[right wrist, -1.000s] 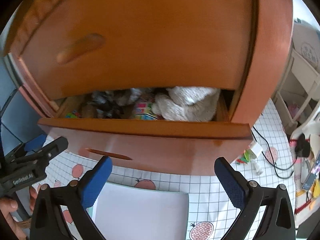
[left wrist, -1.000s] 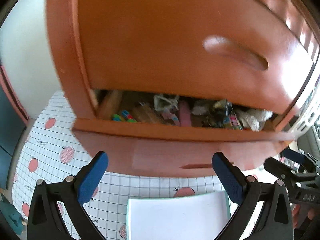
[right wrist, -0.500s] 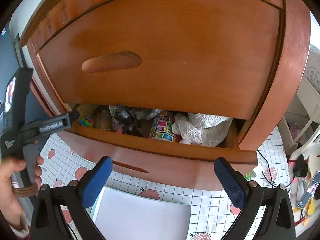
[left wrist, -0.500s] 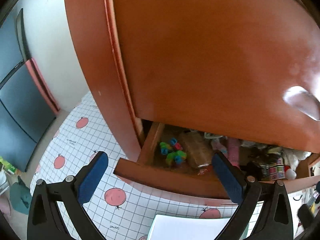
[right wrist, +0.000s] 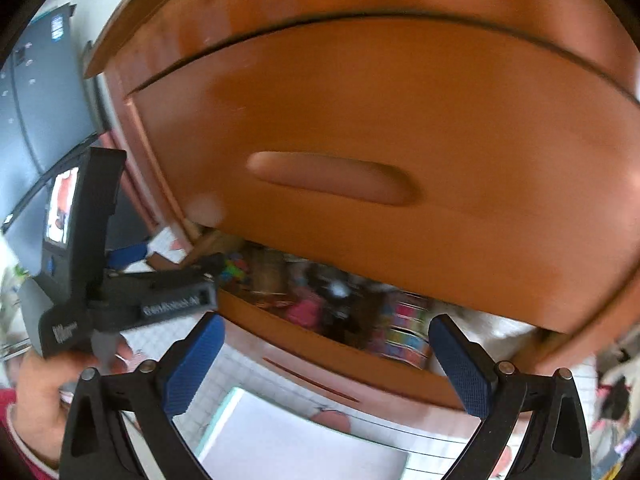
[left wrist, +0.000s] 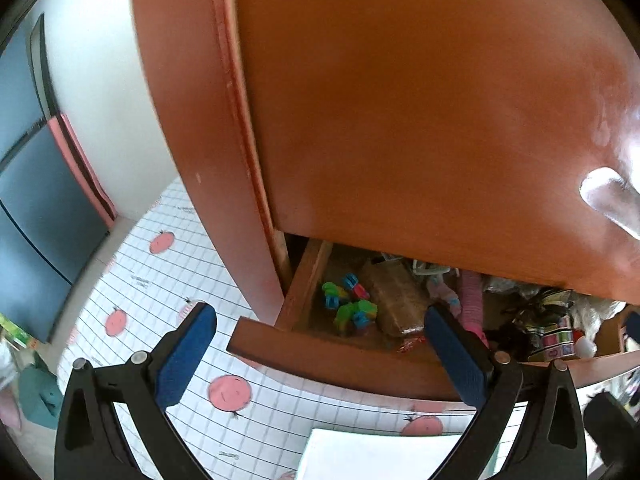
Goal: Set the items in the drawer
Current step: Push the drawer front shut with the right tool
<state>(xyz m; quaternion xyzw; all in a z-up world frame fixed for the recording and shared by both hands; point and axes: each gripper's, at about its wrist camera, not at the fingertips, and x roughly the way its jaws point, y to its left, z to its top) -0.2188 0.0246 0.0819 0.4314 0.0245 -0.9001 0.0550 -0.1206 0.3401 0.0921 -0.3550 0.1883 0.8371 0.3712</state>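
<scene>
The lower wooden drawer (left wrist: 340, 364) (right wrist: 304, 348) of an orange-brown cabinet stands pulled out. Inside lie bright toy blocks (left wrist: 350, 300), a brown packet (left wrist: 396, 300), pink items (left wrist: 472, 300), patterned tape rolls (right wrist: 404, 332) and white cloth (right wrist: 492, 328). My left gripper (left wrist: 320, 354) hovers open and empty before the drawer's left front corner. In the right wrist view it appears as a black tool (right wrist: 132, 300) held by a hand at the drawer's left end. My right gripper (right wrist: 326, 364) is open and empty in front of the drawer's middle.
A shut upper drawer (right wrist: 380, 140) with an oval handle (right wrist: 332, 178) overhangs the open one. A white sheet (right wrist: 296, 440) (left wrist: 384, 456) lies on the tomato-print grid mat (left wrist: 160, 320) below. Dark blue panels (left wrist: 32, 200) stand to the left; clutter sits far right.
Both views have risen and tilted up, showing more of the upper drawer front. The left gripper swung left to the drawer's corner. Both stay open and empty.
</scene>
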